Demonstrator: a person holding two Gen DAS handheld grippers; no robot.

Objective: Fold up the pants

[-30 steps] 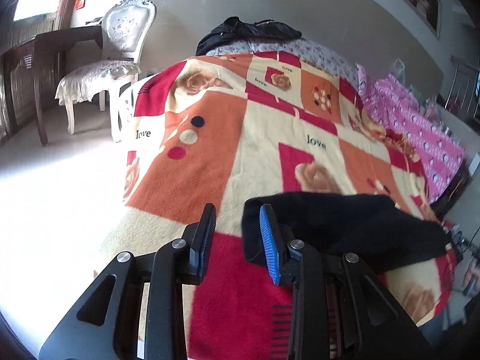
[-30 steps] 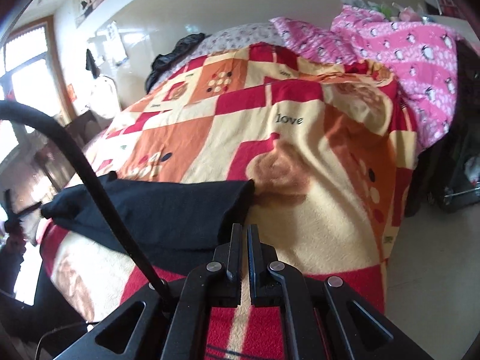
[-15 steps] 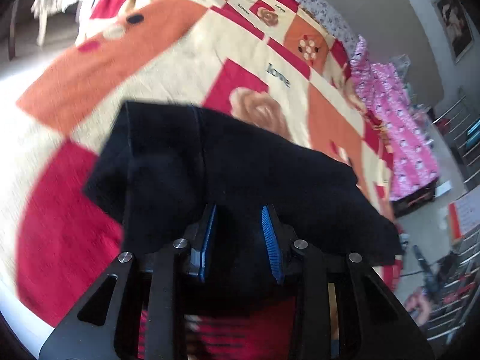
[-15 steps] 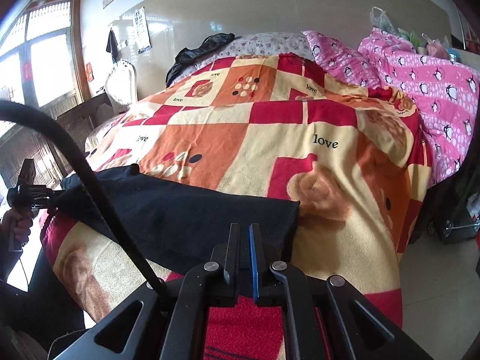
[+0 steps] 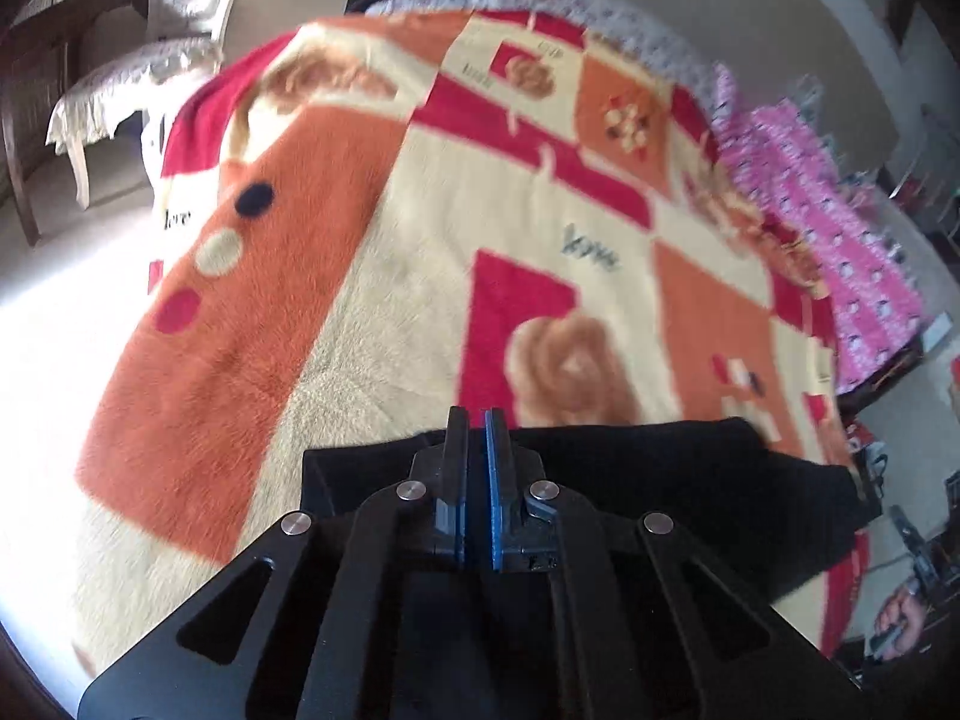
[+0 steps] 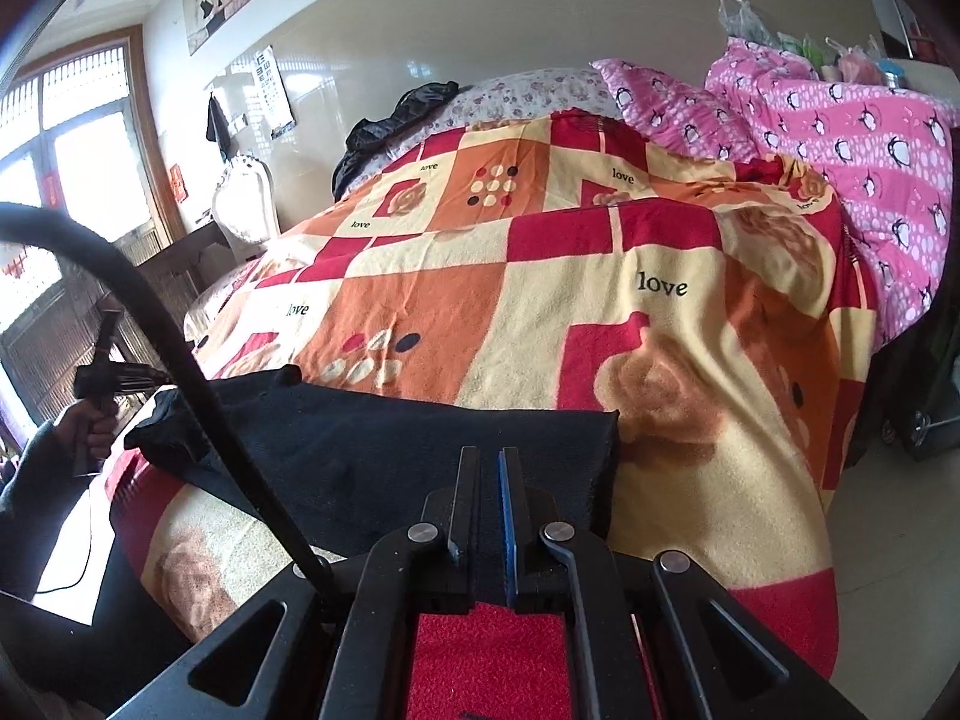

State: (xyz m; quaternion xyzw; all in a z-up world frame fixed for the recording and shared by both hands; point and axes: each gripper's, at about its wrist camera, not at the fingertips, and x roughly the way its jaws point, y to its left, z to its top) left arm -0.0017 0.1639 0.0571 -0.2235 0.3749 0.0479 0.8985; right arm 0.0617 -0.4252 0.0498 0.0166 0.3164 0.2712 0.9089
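Observation:
Black pants lie folded lengthwise across the near edge of a patterned blanket; they also show in the right wrist view. My left gripper is shut on the pants at their left end, fabric pinched between the blue pads. My right gripper is shut on the pants at their right end, near the folded corner. The left gripper also shows in the right wrist view, lifting the far end of the pants a little off the bed.
The blanket covers the bed. A pink penguin quilt is piled at the right. Dark clothes lie at the bed's head. A white chair and dark wooden table stand left of the bed.
My left gripper moved onto the pants' left end and shut on it; it was open before. My right gripper stayed shut on the right end. The left end has lifted a little.

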